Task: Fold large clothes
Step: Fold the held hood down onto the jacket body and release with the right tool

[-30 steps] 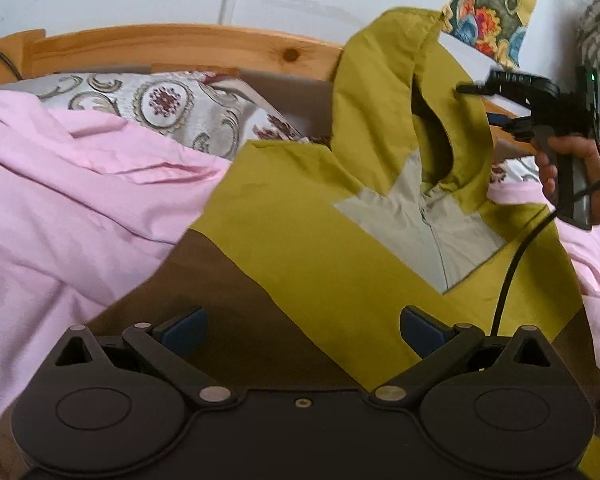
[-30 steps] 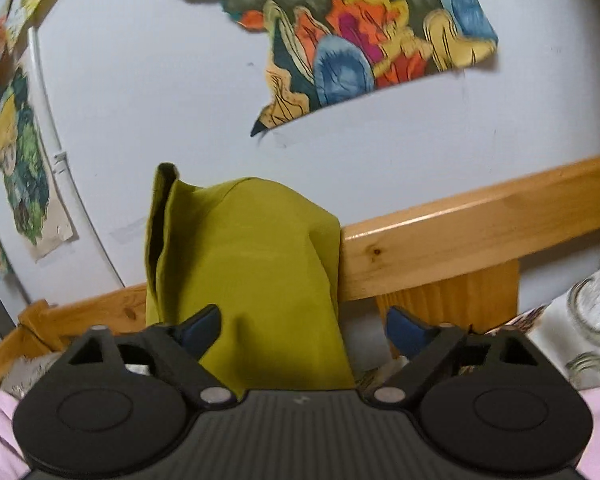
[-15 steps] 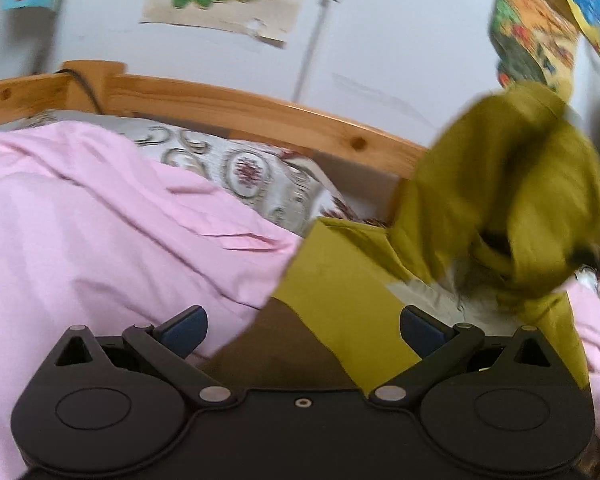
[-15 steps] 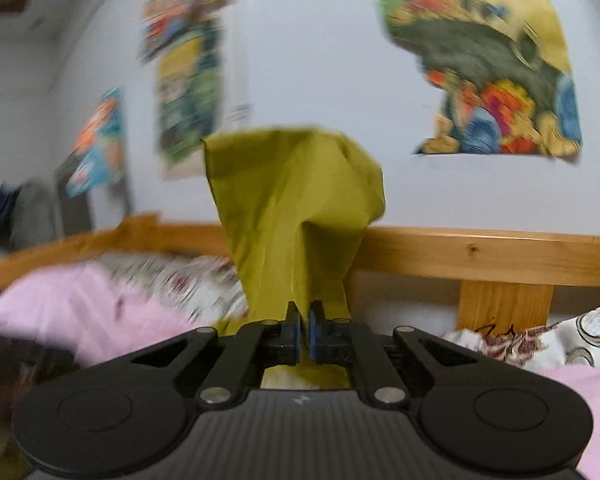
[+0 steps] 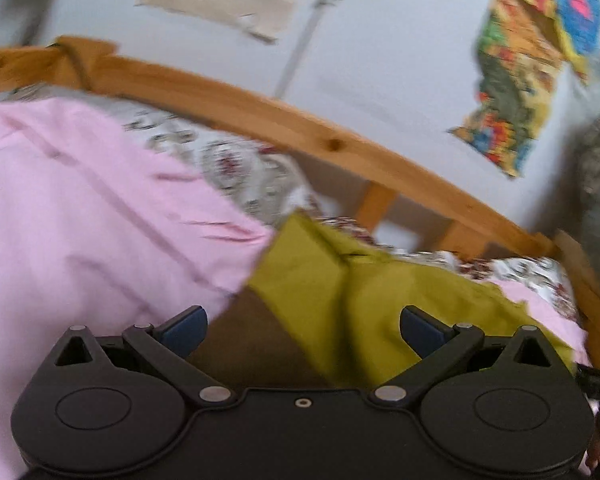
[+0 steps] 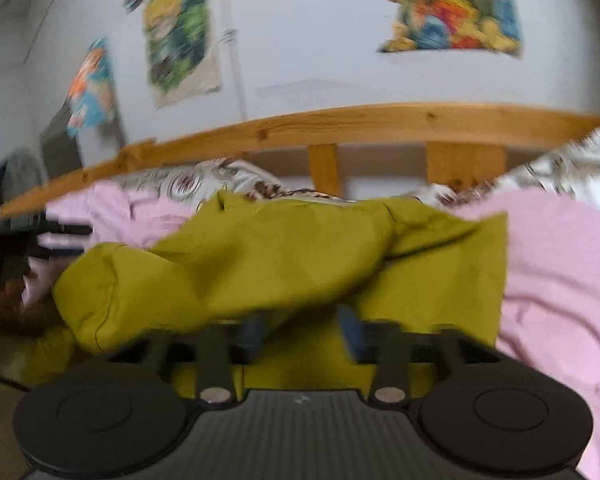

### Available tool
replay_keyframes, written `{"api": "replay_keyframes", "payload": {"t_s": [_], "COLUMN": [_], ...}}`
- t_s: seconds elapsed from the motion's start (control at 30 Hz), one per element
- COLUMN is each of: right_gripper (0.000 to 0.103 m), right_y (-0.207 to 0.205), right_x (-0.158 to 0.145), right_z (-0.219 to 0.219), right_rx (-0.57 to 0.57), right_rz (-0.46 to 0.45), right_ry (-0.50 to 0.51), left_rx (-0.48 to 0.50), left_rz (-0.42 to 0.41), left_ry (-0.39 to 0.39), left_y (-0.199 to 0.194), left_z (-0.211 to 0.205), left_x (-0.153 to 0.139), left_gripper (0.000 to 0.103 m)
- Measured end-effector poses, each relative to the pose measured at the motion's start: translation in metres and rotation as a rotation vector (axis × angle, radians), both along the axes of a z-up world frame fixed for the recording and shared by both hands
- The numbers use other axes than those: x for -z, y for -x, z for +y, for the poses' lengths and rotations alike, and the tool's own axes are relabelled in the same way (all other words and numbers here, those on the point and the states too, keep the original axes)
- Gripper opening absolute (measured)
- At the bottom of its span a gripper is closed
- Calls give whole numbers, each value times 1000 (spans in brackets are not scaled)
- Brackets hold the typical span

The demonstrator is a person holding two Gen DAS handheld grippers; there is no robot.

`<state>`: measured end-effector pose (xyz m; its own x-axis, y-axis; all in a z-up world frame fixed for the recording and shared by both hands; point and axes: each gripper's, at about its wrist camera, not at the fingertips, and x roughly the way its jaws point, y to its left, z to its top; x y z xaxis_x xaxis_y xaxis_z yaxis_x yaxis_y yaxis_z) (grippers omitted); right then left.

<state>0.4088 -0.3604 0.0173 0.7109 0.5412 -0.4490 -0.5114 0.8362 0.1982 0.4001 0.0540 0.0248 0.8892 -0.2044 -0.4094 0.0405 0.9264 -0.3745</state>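
Jacket hood comes down: half a second ago the right gripper held it upright, clamped; now its blurred fingers stand parted, hood slumped just beyond them.

The left gripper hangs wide open over the brown hem. On the pink bedding, the jacket's long axis runs collar-first from those fingers toward the wooden bed rail; body folds likely follow.
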Motion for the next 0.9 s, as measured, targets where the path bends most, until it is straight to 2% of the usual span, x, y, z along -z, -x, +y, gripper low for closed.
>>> {"api": "replay_keyframes", "payload": {"t_s": [0.1, 0.17, 0.27, 0.33, 0.47, 0.57, 0.67, 0.77, 0.9], "right_gripper": [75, 86, 89, 93, 90, 86, 87, 90, 90], "right_y": [-4, -11, -30, -48, -77, -79, -73, -72, -69], "right_x": [-8, -15, -30, -39, -27, 5, 44, 65, 63], "right_z": [-11, -12, 1, 19, 67, 99, 110, 112, 112], "right_rx": [84, 143, 197, 178, 88, 50, 25, 24, 46], "right_rz": [15, 6, -57, -74, -95, -117, -161, -180, -175], "right_ry": [-63, -87, -61, -56, 75, 300, 450, 458, 448], "left_rx": [97, 142, 203, 213, 202, 194, 209, 211, 193], "left_rz": [21, 50, 101, 128, 160, 207, 233, 233, 229], "left_ry": [-43, -87, -130, -181, -257, -255, -278, -296, -258], "left_y": [-9, -16, -21, -20, -18, -18, -20, -18, -10], "left_z": [-28, -48, -75, -92, -111, -109, -110, -112, -105], "left_x": [0, 6, 22, 33, 51, 61, 67, 65, 55], "left_gripper": [102, 102, 102, 102, 102, 102, 102, 102, 102]}}
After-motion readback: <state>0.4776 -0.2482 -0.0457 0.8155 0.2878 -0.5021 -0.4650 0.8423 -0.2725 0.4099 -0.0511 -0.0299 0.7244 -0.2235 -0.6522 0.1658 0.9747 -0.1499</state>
